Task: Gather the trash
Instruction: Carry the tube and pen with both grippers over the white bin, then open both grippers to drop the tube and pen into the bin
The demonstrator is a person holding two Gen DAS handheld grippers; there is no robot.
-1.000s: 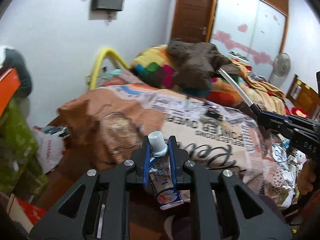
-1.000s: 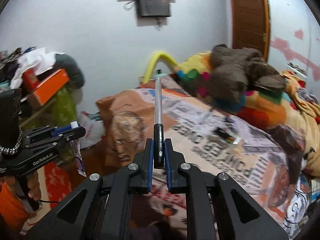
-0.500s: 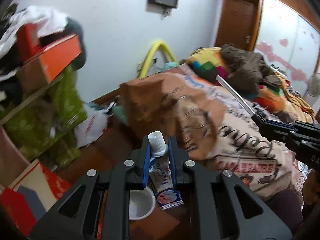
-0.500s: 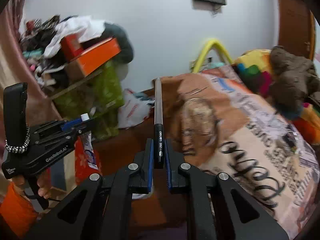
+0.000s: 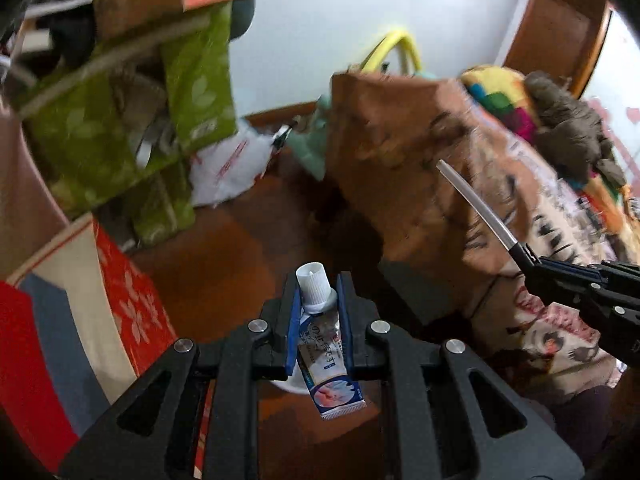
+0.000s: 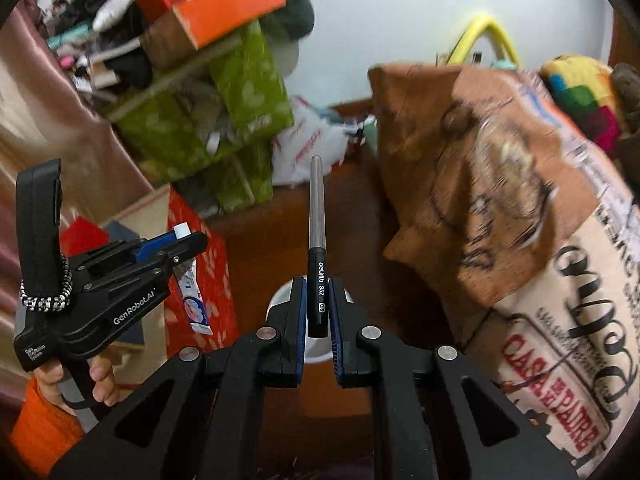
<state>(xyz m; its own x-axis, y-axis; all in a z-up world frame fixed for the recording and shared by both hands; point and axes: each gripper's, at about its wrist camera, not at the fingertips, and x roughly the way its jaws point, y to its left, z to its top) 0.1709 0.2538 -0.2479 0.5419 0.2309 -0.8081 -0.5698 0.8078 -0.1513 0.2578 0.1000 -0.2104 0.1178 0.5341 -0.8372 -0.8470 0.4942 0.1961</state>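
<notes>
The left gripper [image 5: 318,312] was clamped on a small white-capped squeeze tube [image 5: 326,344], cap pointing forward past its fingertips. The right gripper [image 6: 319,304] was clamped on a black-and-grey pen [image 6: 317,248] jutting ahead, with a white bowl-like container [image 6: 280,300] on the brown floor just beneath its jaws.

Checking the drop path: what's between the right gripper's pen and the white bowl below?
Nothing: the right wrist view shows the pen directly over the white bowl, only brown floor around.
</notes>
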